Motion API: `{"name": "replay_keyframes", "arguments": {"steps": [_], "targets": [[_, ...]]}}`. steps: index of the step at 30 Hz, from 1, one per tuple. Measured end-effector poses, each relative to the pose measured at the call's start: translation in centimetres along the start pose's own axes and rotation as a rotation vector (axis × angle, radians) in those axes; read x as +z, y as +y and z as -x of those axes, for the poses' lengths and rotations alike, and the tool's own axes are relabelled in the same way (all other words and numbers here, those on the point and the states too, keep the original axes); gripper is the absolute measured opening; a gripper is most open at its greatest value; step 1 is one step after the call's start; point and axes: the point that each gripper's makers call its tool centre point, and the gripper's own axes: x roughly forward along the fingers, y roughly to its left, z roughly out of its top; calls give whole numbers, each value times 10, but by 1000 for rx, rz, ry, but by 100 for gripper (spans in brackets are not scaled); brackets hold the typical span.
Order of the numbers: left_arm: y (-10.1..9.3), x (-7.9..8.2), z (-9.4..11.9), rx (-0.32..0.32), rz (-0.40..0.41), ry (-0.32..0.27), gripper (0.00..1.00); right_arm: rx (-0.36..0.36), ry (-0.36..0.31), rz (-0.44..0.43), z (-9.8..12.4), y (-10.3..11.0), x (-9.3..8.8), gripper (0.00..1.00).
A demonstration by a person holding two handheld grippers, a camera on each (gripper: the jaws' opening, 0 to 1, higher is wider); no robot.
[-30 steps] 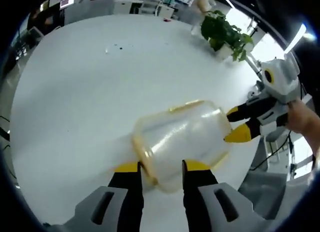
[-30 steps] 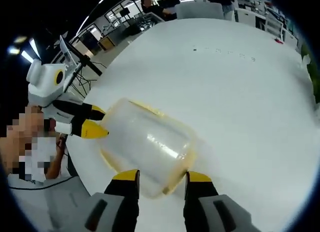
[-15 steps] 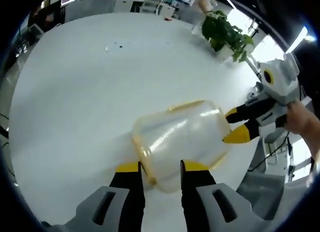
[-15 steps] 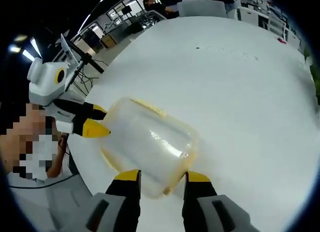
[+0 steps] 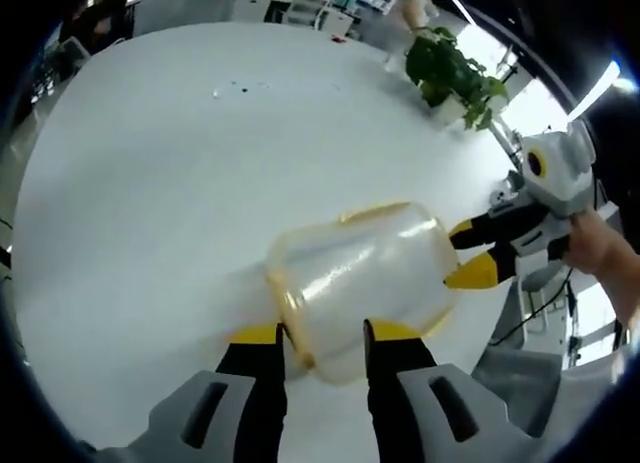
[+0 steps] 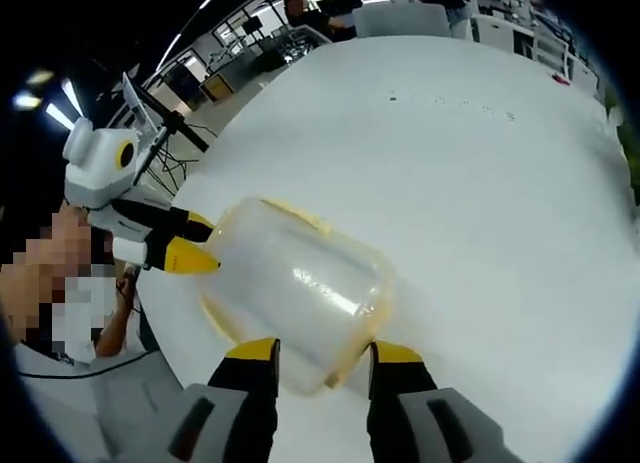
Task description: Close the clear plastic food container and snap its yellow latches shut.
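A clear plastic food container [image 5: 355, 273] with a yellow rim [image 5: 283, 301] lies on its side over the white table [image 5: 150, 163]. My left gripper [image 5: 320, 335] has one jaw on each side of the container's rim end and is shut on it. My right gripper [image 5: 470, 251] comes in from the right and clamps the opposite end. In the right gripper view the container [image 6: 295, 283] sits between my right gripper's [image 6: 320, 351] jaws, and the left gripper [image 6: 190, 243] presses on its far end. A yellow latch [image 6: 300, 215] lies along the upper edge. I cannot tell whether the container touches the table.
A potted green plant [image 5: 450, 68] stands at the table's far right edge. The person's hand [image 5: 600, 248] holds the right gripper. Office desks and chairs lie beyond the table [image 6: 480, 183]. Small specks dot the far tabletop [image 5: 235, 86].
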Motion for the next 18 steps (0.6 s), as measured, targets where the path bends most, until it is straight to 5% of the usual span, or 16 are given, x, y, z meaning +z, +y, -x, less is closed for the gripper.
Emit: {"name": "replay_keyframes", "arguments": {"steps": [18], "targets": [[0, 8, 7, 14, -155, 21, 32, -24, 52, 162, 11, -2, 6, 38]]}}
